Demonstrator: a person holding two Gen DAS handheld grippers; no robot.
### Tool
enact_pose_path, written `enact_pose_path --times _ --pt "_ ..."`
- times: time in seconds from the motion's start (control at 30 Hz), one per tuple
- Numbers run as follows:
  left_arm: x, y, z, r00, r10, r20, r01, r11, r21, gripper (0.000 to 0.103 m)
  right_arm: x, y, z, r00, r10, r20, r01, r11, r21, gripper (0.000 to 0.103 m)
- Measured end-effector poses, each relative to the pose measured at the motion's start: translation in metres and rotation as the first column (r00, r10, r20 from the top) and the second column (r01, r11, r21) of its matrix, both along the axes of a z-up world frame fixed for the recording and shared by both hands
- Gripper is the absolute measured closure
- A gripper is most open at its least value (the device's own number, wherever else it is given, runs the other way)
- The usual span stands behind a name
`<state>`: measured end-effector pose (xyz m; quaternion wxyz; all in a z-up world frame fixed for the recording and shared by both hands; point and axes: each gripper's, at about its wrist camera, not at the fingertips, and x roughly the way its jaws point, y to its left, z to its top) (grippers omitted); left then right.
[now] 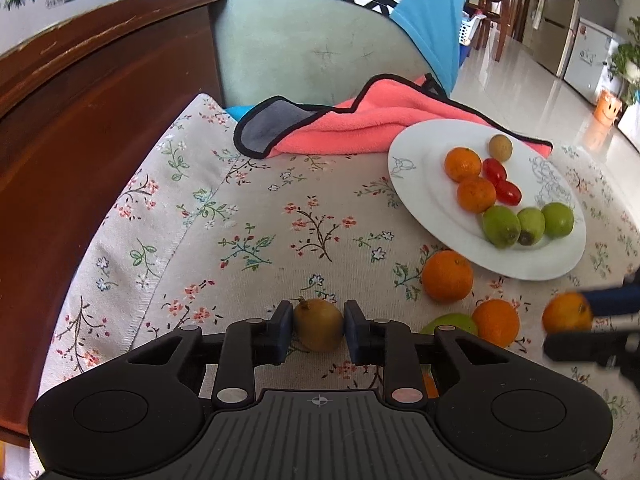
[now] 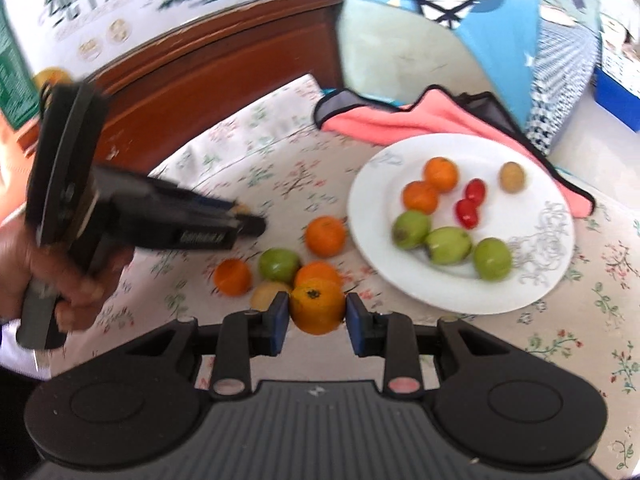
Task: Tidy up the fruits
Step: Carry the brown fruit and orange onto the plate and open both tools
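Fruit in both grippers: our left gripper (image 1: 319, 330) is clenched on a small brown fruit (image 1: 319, 325) low over the floral tabletop (image 1: 256, 216), while our right gripper (image 2: 316, 312) grasps an orange (image 2: 317, 309), its stem end facing the camera, held above the loose cluster of fruit. Just beyond the right gripper, three more oranges (image 2: 325, 236), one green fruit (image 2: 279, 265) and another brown fruit (image 2: 267, 294) lie on the cloth, close together and near the white plate (image 2: 400, 280). On that plate we count two oranges (image 2: 441, 174) side by side, two cherry tomatoes (image 2: 467, 213) touching, three green fruits (image 2: 448, 245) in a curved row, and a single brown fruit (image 2: 511, 176) set apart near the far rim. A pink towel (image 1: 376, 120) lies bunched behind the plate, one edge tucked under it. By our reading, the sorting is somewhat past halfway: eight pieces are grouped by kind on the plate, two are in hand, and five wait on the tabletop. What remains, we judge, is to carry the gripped orange to the orange pair and the brown fruit beside its match, then clear the rest.
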<state>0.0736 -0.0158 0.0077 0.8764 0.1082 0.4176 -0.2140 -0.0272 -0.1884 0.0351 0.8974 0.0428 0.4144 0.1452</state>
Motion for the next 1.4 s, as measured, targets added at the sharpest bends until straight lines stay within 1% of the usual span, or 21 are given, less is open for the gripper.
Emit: enact_pose_path --times 0.27,0.43,0.53,0.7,0.9,1.07,1.2,1.4 --pt "-0.001 0.001 0.003 1.000 0.003 0.001 -0.003 1.000 -0.006 0.079 0.011 -0.030 0.010 0.994 -0.112 -0.003 0.112 0.991 0.074 0.073" --pt "-0.005 -0.003 0.012 1.000 -0.004 0.029 0.005 1.000 -0.009 0.079 0.016 -0.048 0.017 0.984 -0.178 0.007 0.176 0.978 0.113 0.073" --pt "-0.006 -0.005 0.021 0.999 -0.006 0.041 0.007 0.999 -0.038 0.079 0.019 -0.060 0.021 0.976 -0.219 0.014 0.215 0.968 0.127 0.073" --pt "-0.005 -0.008 0.037 0.999 -0.009 0.054 0.015 0.994 -0.106 0.079 0.025 -0.079 0.025 0.960 -0.278 0.022 0.271 0.950 0.153 0.073" --pt "-0.002 -0.016 0.047 0.998 0.009 0.065 0.002 0.986 -0.168 0.079 0.033 -0.099 0.024 0.940 -0.342 0.004 0.335 0.922 0.194 0.073" --pt "0.002 -0.031 0.046 0.998 0.011 0.061 0.002 0.980 -0.201 0.079 0.040 -0.114 0.018 0.917 -0.397 -0.029 0.392 0.888 0.238 0.073" --pt "0.003 -0.046 0.041 0.999 -0.003 0.046 0.012 0.979 -0.205 0.079 0.044 -0.120 0.015 0.904 -0.427 -0.030 0.422 0.877 0.230 0.073" --pt "0.007 -0.068 0.032 1.000 -0.007 0.018 0.011 0.976 -0.219 0.079 0.051 -0.126 0.004 0.883 -0.464 -0.067 0.467 0.855 0.228 0.073"
